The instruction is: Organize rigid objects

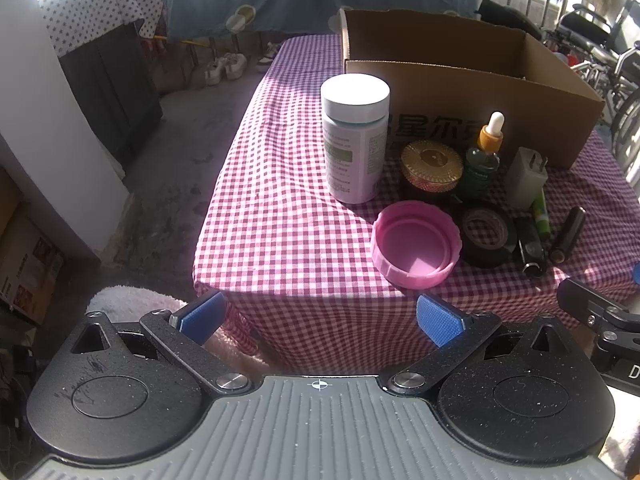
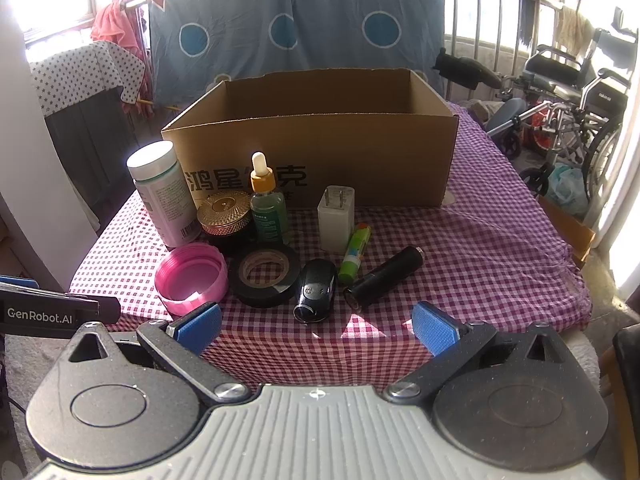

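Observation:
Several small objects stand on a checked tablecloth (image 2: 480, 248) in front of an open cardboard box (image 2: 320, 136): a white bottle (image 2: 162, 194), a gold-lidded jar (image 2: 226, 210), a dropper bottle (image 2: 267, 200), a white plug (image 2: 335, 218), a pink cap (image 2: 191, 278), a black tape roll (image 2: 266, 274), a black key fob (image 2: 316, 290), a green glue stick (image 2: 354, 254) and a black cylinder (image 2: 384, 278). My left gripper (image 1: 320, 316) is open and empty, before the table's near edge, near the pink cap (image 1: 416, 244). My right gripper (image 2: 316, 326) is open and empty, just short of the key fob.
The box (image 1: 460, 80) sits at the back of the table. A wheelchair (image 2: 568, 100) and railings stand to the right. A dark cabinet (image 1: 108, 88) is on the left. A fluffy white seat (image 1: 136, 300) lies below the table's near edge.

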`<state>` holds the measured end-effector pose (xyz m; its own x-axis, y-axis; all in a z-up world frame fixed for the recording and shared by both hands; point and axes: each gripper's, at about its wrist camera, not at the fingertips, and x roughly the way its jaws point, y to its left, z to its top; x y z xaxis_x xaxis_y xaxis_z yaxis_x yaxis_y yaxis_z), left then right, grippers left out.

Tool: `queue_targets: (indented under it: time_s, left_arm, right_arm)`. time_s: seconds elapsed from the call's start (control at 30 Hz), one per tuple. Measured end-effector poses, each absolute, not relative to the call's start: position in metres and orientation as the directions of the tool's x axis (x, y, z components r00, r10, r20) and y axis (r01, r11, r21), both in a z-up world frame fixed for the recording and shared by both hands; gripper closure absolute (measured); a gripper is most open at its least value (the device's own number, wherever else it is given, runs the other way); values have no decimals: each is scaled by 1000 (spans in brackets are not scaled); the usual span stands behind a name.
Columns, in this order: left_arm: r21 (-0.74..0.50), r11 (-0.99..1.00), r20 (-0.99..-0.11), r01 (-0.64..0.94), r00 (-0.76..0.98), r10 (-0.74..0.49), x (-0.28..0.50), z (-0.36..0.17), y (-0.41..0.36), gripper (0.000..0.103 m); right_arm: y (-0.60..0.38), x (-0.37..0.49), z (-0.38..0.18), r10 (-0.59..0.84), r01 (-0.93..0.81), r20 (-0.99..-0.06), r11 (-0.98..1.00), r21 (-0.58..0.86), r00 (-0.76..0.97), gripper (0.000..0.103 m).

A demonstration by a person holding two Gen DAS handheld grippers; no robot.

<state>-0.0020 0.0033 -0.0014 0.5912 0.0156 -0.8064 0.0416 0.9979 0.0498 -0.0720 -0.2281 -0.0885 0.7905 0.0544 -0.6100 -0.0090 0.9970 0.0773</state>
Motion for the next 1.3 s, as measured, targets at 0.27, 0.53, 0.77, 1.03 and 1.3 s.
queue_targets:
  time_s: [0.27,0.53,0.77,1.03,1.3]
  left_arm:
    - [51,998,-804,38,594,19,-3,1,5,1]
    - [52,998,-804,39,594,19,-2,1,5,1]
    - [52,998,-804,39,594,19,-2,1,5,1]
    - [51,998,-804,38,595,19,-3,1,8,1]
    - [52,998,-804,37,594,20,-3,1,11,1]
  right_arm:
    - [-228,-72,-87,56,-11,-609,997,77,792,0]
    - [-227,-72,-86,60,-17,-605,997,76,794,0]
    - [-227,-72,-85,60,-18,-604,997,76,794,0]
    - [-226,-72,-85,62,-20,-604,997,76,795,0]
    - [-226,-72,-85,62,-20,-603,997,76,795,0]
